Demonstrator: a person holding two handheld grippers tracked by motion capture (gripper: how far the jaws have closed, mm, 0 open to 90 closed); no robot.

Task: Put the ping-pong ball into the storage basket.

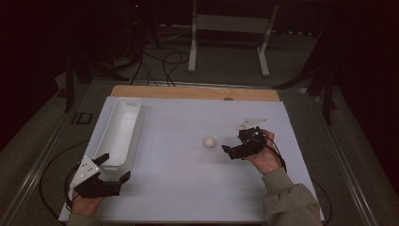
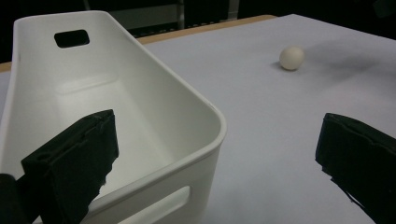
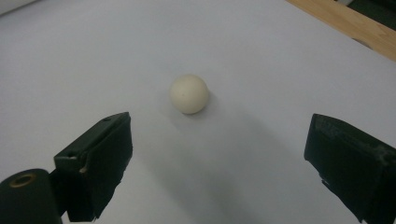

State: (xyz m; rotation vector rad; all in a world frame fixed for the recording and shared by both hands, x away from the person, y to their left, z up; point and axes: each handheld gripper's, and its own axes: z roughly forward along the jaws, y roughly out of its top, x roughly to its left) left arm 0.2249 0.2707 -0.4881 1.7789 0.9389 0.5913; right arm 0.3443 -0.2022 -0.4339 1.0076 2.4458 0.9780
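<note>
A small cream ball (image 1: 209, 141) lies on the white table sheet (image 1: 188, 188), right of centre. My right gripper (image 1: 234, 142) rests just to the ball's right, open, its jaws pointing at the ball with nothing between them. In the right gripper view the ball (image 3: 188, 94) sits a short way ahead of the open right gripper (image 3: 219, 140). A long white bin (image 1: 120, 132) stands empty along the left side. My left gripper (image 1: 114, 168) is open at the bin's near end. In the left gripper view, one jaw of the left gripper (image 2: 219, 140) is over the bin's rim (image 2: 205, 107); the ball (image 2: 292, 58) lies far off.
A wooden strip (image 1: 188, 92) runs along the table's far edge. Beyond it are a dark floor with cables (image 1: 160, 61) and a white metal stand (image 1: 226, 23). Bare sheet lies between the bin and the ball.
</note>
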